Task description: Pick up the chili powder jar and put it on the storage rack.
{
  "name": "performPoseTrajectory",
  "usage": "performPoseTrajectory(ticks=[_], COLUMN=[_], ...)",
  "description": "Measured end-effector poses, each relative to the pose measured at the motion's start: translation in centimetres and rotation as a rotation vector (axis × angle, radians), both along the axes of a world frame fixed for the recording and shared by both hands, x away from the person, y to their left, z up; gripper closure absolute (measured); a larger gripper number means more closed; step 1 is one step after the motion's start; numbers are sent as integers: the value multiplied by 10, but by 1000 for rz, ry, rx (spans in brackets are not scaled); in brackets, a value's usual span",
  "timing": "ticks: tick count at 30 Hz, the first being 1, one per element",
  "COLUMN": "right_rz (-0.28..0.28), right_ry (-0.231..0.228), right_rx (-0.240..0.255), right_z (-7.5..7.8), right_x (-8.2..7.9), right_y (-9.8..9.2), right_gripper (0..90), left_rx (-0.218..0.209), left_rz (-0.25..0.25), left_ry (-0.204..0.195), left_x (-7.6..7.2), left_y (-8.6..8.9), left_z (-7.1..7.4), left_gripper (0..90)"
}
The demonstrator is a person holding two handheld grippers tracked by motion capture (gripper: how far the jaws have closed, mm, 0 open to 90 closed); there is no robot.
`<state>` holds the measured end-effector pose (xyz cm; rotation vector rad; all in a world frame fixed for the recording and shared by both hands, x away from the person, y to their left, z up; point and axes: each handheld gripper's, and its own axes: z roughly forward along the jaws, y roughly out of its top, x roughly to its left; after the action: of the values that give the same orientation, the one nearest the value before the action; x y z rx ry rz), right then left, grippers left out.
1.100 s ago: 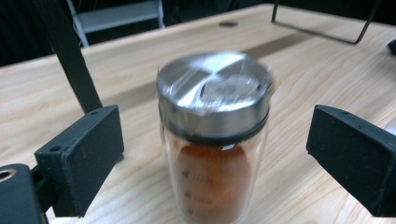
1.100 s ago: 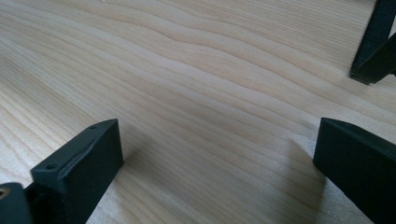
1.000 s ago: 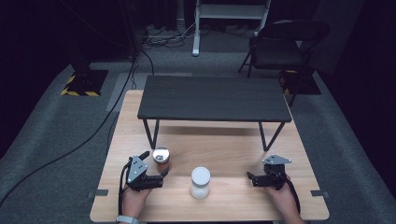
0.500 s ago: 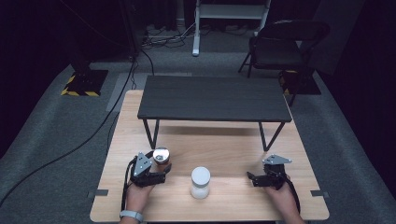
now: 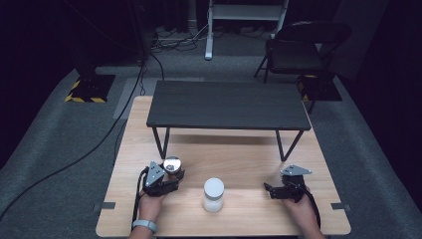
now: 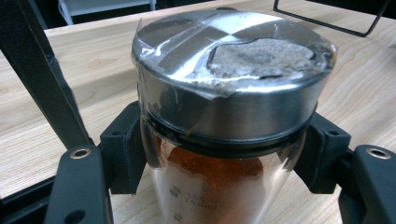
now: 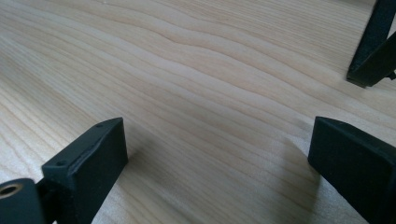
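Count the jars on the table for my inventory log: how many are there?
2. A spice jar with a metal lid sits clamped in the left hand-held gripper; a white-lidded jar stands free at the table's front middle.

The counter [image 7: 196,93] is pale wood, smooth, with clear grain. The jar [image 6: 219,186] is clear glossy glass under a brushed metal lid [image 6: 229,79] with shiny tape across it. The jaws look like matt black plastic.
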<state>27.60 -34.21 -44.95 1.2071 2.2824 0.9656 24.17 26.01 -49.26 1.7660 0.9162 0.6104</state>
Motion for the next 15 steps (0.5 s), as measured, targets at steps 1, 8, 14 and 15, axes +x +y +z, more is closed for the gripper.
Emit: performPoseTrajectory(ticks=[1,8,14,15], right_rz=[1,5,8,9], right_ry=[0,0,1,1], right_rx=[0,0,1,1], right_z=[0,0,0,0], right_x=[0,0,1,1], right_y=[0,-1,-1,-1], right_gripper=[42,42,42,42], left_rx=[-2,-13,20,23], left_rz=[-1,-2,-30,-45], left_ry=[-1,9,23,14], left_x=[0,2,4,4], left_y=[0,2,-3,-5], left_z=[-1,1,15,19], left_gripper=[300,300,302,303])
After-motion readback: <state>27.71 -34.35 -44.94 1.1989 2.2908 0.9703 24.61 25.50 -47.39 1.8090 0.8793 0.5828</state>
